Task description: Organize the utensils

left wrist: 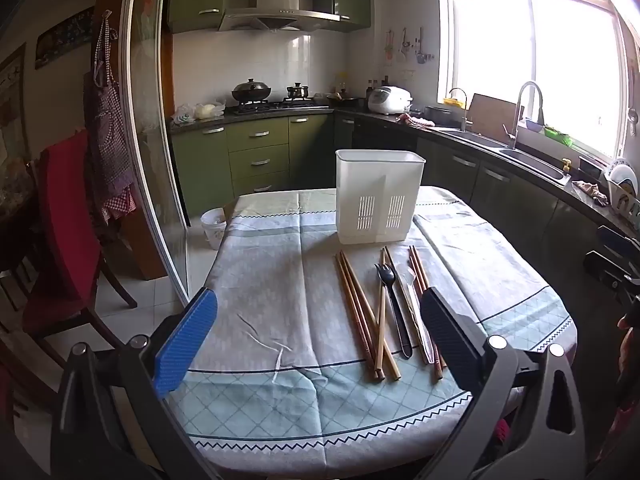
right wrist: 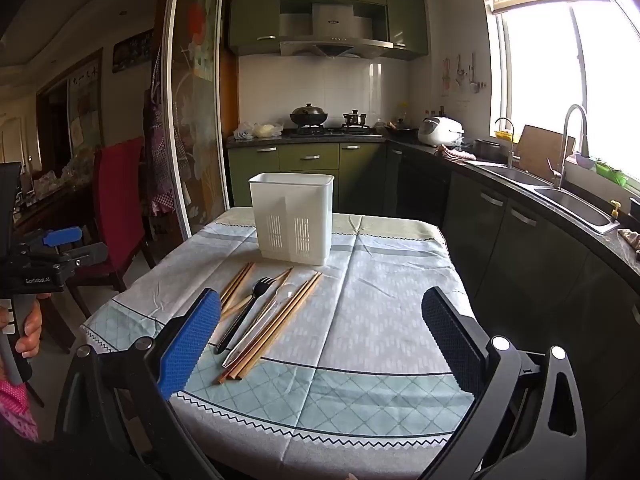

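Observation:
A white plastic utensil holder (left wrist: 378, 198) (right wrist: 292, 216) stands upright on the table. In front of it lie several wooden chopsticks (left wrist: 360, 312) (right wrist: 280, 320), a black plastic fork (left wrist: 394, 308) (right wrist: 244, 316) and a clear plastic spoon (left wrist: 416, 320) (right wrist: 264, 324), side by side. My left gripper (left wrist: 316, 340) is open and empty above the table's near edge, the utensils just inside its right finger. My right gripper (right wrist: 320, 344) is open and empty, with the utensils beside its left blue finger (right wrist: 188, 344).
The table (left wrist: 280, 304) has a pale blue and grey cloth. A red chair (left wrist: 68, 232) stands at its left. A white bin (left wrist: 214, 226) sits on the floor. Green kitchen cabinets and a counter with a sink (right wrist: 572, 200) run along the right. The left gripper's body (right wrist: 44, 264) shows at the left of the right wrist view.

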`<state>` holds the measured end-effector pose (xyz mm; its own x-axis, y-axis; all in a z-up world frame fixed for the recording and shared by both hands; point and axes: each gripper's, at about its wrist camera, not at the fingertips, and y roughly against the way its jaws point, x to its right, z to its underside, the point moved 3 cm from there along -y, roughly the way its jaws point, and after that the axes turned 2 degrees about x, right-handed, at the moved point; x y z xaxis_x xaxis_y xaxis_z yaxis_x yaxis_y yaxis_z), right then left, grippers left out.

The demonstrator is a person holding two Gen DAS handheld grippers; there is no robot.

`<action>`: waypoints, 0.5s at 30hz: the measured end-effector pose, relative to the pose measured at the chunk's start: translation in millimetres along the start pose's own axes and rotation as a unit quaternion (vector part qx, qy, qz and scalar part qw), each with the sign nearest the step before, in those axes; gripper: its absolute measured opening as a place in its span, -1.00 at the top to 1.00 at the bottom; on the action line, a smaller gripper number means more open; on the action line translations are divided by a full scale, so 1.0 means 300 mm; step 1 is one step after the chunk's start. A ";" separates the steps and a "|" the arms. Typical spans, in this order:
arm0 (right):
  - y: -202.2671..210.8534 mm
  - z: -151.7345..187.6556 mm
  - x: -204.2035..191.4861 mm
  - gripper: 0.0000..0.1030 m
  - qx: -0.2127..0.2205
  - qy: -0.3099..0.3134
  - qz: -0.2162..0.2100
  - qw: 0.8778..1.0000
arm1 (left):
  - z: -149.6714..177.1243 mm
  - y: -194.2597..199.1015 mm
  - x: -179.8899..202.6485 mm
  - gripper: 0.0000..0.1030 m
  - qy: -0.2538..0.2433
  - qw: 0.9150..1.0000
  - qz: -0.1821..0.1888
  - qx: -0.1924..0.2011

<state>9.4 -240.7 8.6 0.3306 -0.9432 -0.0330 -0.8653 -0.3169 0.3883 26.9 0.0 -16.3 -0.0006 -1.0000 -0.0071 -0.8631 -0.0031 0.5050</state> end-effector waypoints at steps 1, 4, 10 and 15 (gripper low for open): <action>0.000 0.000 0.000 -0.93 0.001 0.001 0.000 1.000 | -0.001 -0.002 0.000 -0.88 0.000 1.000 0.000 0.000; -0.002 -0.001 -0.001 -0.93 0.002 0.002 0.001 1.000 | -0.007 -0.010 0.001 -0.88 0.001 1.000 -0.003 -0.002; 0.003 -0.002 -0.001 -0.93 0.001 0.004 0.001 1.000 | 0.017 -0.018 -0.009 -0.88 0.003 1.000 -0.007 -0.001; -0.001 -0.003 -0.009 -0.93 0.000 0.006 0.003 1.000 | 0.020 -0.023 0.003 -0.88 -0.002 1.000 -0.011 -0.003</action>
<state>9.0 -237.9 9.5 0.3298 -0.9438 -0.0197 -0.8673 -0.3112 0.3885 29.8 -0.7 -25.1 0.0159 -0.9996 -0.0224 -0.8597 -0.0251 0.5102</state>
